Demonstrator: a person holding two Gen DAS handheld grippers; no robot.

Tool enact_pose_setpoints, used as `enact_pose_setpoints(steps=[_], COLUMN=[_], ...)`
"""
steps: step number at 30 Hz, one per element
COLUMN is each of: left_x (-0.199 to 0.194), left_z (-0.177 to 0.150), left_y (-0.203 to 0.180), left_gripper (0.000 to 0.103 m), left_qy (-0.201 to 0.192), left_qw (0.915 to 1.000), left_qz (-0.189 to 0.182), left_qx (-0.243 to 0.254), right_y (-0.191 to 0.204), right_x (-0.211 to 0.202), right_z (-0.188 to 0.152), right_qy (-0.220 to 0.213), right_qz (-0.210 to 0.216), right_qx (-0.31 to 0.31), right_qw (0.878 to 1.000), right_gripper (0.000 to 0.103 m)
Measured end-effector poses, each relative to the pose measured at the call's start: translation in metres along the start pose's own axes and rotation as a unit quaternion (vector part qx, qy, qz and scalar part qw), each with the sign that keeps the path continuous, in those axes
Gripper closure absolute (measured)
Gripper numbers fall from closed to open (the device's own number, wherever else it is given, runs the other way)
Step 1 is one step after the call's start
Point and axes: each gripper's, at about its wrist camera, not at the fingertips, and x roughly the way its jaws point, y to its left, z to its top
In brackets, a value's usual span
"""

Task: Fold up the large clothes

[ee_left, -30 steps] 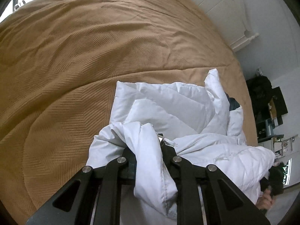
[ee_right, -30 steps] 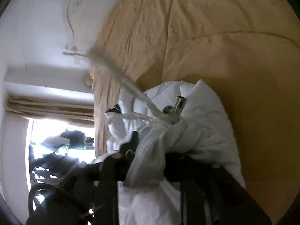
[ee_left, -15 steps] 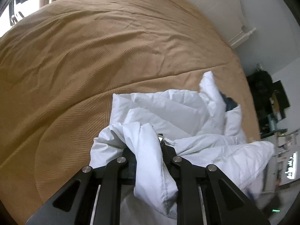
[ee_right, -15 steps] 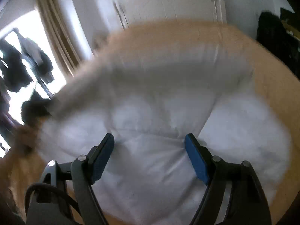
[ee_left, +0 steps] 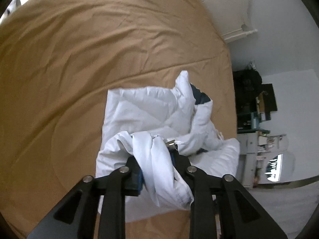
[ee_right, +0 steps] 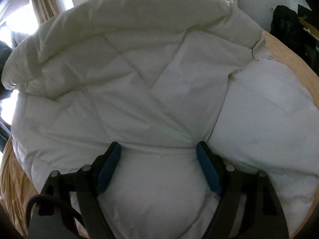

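White quilted puffer jacket lies crumpled on the tan ribbed bedspread, toward the bed's right edge in the left wrist view, with a dark lining peeping out at its far side. From the left gripper the garment spreads forward and slightly right, its bulk stretching away along the line of the fingers; a twisted bunch of the white fabric, with a small metal zip pull beside it, is pinched between the jaws, which are pressed in on the cloth, and a loose flap hangs down over the near linkage. In the right wrist view the jacket fills nearly the whole frame, a thick rolled edge arching across the far side. The right gripper has its blue-padded fingers spread wide, straddling a stitched seam and resting against or just above the padded surface; nothing is clamped between them. Contact cannot be told for sure. Judging from this, the right gripper is nearer the garment's body and best placed to close on that seam, while the left holds its bunch taut
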Motion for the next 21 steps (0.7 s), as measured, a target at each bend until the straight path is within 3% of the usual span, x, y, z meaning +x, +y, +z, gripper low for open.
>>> enact_pose_setpoints(steps=[7, 8, 10, 11, 12, 15, 18, 21], left_x=[-0.017, -0.021, -0.022, -0.022, -0.023, -0.020, -0.014, -0.009], left_z=[-0.010, -0.013, -0.018, -0.019, -0.022, -0.024, -0.023, -0.026], left_y=[-0.006, -0.011, -0.017, -0.019, -0.021, -0.029, -0.029, -0.023], left_gripper=[0.073, 0.067, 0.050, 0.013, 0.001, 0.001, 0.001, 0.001], left_qy=[0.029, 0.032, 0.045, 0.046, 0.037, 0.024, 0.014, 0.002], left_qw=[0.9991, 0.9986, 0.9976, 0.9968, 0.9958, 0.9960, 0.9982, 0.9992], left_qz=[-0.027, -0.039, -0.050, -0.061, -0.078, -0.083, -0.052, -0.031], left_qx=[-0.011, -0.012, -0.019, -0.024, -0.032, -0.024, -0.025, -0.027], right_y=[-0.006, -0.013, -0.014, -0.015, -0.014, 0.001, 0.049, 0.071], right_x=[-0.003, 0.001, 0.002, 0.001, -0.003, -0.020, -0.012, 0.024], right_z=[0.003, 0.008, 0.011, 0.014, 0.018, 0.041, 0.081, 0.106], right_qy=[0.006, 0.007, 0.009, 0.010, 0.015, -0.001, -0.004, 0.033], right_qz=[0.008, 0.009, 0.012, 0.015, 0.023, 0.120, 0.103, 0.078], right_qx=[-0.003, 0.000, 0.004, 0.015, 0.032, 0.070, 0.020, 0.013], right_qw=[1.000, 1.000, 1.000, 1.000, 0.999, 0.990, 0.994, 0.996], right_gripper=[0.024, 0.024, 0.024, 0.024, 0.024, 0.027, 0.028, 0.046])
